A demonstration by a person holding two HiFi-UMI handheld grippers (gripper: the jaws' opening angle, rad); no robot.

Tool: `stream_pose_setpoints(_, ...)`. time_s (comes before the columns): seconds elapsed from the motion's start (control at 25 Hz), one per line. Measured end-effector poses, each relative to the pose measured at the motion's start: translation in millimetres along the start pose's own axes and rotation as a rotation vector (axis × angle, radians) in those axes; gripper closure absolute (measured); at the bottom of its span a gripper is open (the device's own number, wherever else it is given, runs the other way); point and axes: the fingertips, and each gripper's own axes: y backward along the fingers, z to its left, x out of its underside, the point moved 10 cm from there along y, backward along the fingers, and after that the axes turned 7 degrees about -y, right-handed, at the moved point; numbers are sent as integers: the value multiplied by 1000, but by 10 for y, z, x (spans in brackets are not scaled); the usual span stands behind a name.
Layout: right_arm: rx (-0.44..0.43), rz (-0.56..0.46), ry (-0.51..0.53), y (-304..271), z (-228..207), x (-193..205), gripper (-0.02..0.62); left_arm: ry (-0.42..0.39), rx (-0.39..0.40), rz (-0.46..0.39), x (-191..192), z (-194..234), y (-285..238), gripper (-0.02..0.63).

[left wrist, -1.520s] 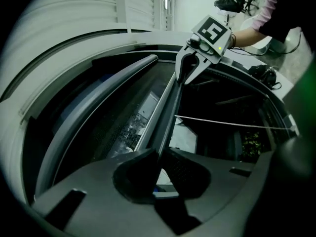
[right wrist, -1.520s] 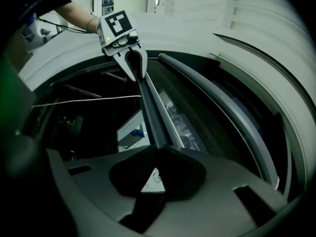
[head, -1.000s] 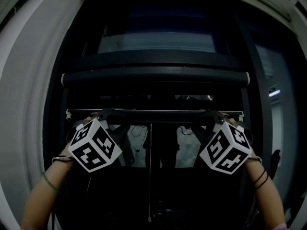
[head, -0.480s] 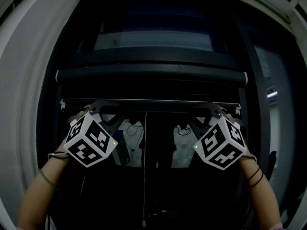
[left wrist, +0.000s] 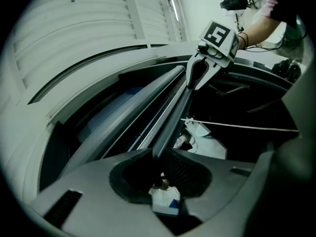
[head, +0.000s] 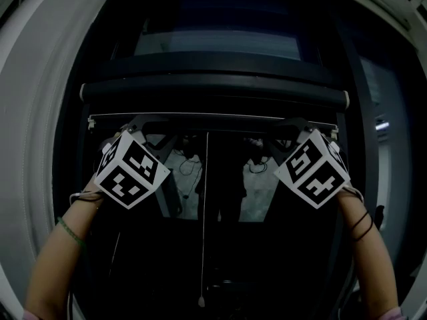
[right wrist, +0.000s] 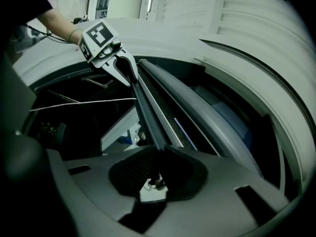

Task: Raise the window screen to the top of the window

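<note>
The window screen's thin bottom bar point(head: 213, 117) runs level across the dark window, just below the dark roller tube point(head: 213, 89). My left gripper point(head: 139, 124) is shut on the bar near its left end, its marker cube point(head: 130, 169) below it. My right gripper point(head: 293, 125) is shut on the bar near its right end. In the left gripper view the jaws point(left wrist: 157, 154) pinch the bar point(left wrist: 173, 112), and the right gripper point(left wrist: 200, 75) shows at its far end. The right gripper view shows its jaws point(right wrist: 159, 151) closed on the bar point(right wrist: 148, 107), with the left gripper point(right wrist: 123, 68) beyond.
A white curved window frame point(head: 40, 112) surrounds the opening. A thin pull cord point(head: 203, 212) hangs from the bar's middle down to a small end knob point(head: 200, 302). White slatted panels point(left wrist: 98, 28) lie above the window. The person's forearms point(head: 57, 265) reach up from below.
Both grippers have moved up with the bar held between them. The bar now sits closer under the roller tube, and more open dark window shows below it.
</note>
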Motion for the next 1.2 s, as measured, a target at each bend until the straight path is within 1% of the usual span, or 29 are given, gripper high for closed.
stream_pose_setpoints(0.04, 14, 4, -9, 10, 18, -6, 535, 15, -18, -6, -1, -16, 14, 537)
stream_pose_setpoints(0.12, 35, 2, -39, 57, 66, -19, 535, 76, -30, -21, -1, -35, 73, 537)
stream_pose_setpoints(0.16, 32, -5, -60, 96, 105, -22, 534, 115, -20, -25, 6, -48, 118, 537)
stream_pose_setpoints(0.24, -12, -26, -111, 196, 243, -15, 534, 180, 17, -29, 49, -126, 225, 538)
stream_pose_setpoints(0.32, -49, -46, -146, 315, 459, 12, 534, 214, 45, -33, 138, -284, 345, 538)
stream_pose_setpoints(0.4, -60, -65, -173, 442, 706, 53, 534, 267, 80, -28, 275, -489, 474, 538)
stream_pose_setpoints(0.48, -79, -86, -235, 581, 963, 107, 534, 347, 114, -16, 440, -736, 631, 538)
stream_pose_setpoints(0.56, -125, -90, -318, 747, 1254, 168, 534, 429, 150, -3, 592, -1046, 838, 538)
stream_pose_setpoints(0.64, -175, -71, -383, 931, 1584, 222, 534, 504, 194, 1, 698, -1392, 1093, 538)
stream_pose_setpoints(0.72, -205, -51, -427, 1112, 1908, 254, 534, 576, 238, -14, 754, -1725, 1371, 538)
stream_pose_setpoints(0.84, -236, -52, -505, 1388, 2333, 287, 534, 643, 316, -45, 765, -2212, 1795, 538)
stream_pose_setpoints(0.96, -264, -14, -602, 1704, 2763, 370, 534, 691, 386, -50, 729, -2674, 2221, 538)
stream_pose_setpoints(1.08, -275, 22, -722, 1954, 3122, 508, 534, 785, 418, -43, 693, -3019, 2561, 538)
stream_pose_setpoints(1.2, -277, 52, -858, 2233, 3398, 674, 535, 890, 436, -13, 614, -3324, 2888, 538)
